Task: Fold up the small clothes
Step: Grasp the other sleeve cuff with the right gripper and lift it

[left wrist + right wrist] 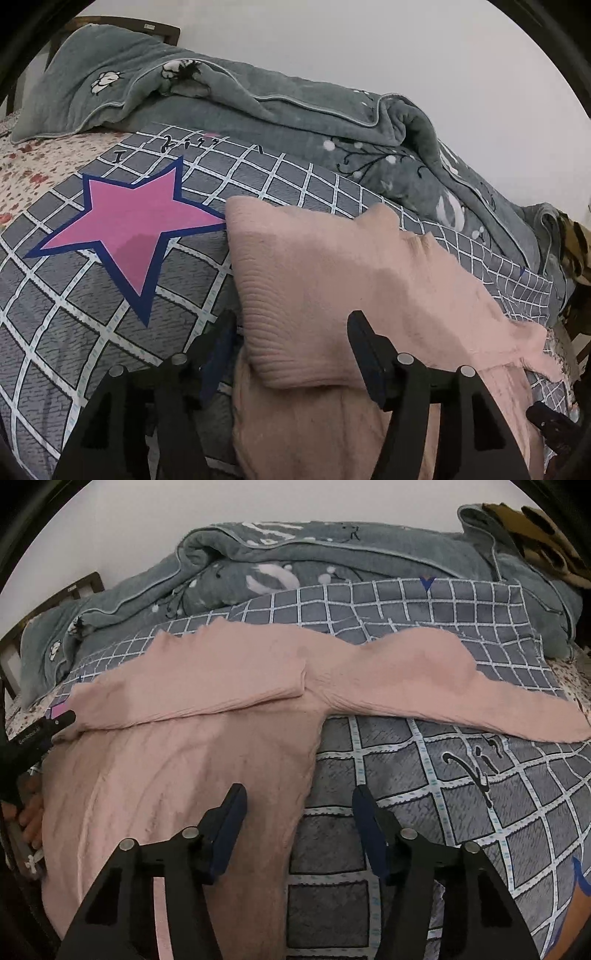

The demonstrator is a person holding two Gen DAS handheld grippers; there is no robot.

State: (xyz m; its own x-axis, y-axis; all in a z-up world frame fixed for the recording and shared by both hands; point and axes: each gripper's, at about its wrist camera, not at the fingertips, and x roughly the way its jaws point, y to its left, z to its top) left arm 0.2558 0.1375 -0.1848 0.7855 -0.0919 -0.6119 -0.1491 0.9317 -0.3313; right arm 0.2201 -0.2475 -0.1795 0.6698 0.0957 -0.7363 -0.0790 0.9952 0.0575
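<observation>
Pink sweater (177,775) lies flat on grid-pattern bedcover (461,794), body running toward you, hem nearest, neckline far. One sleeve (184,690) folded across chest; other sleeve (461,698) stretched out to your right, long axis crossing bed sideways, cuff at right edge. Your left gripper (291,339) jaws spread, straddling folded sleeve edge, not pinching. Your right gripper (299,812) jaws spread above sweater's right side seam, empty. Pink star print (125,225) left of sweater. Grey-green blanket (258,107) bunched behind along wall.
</observation>
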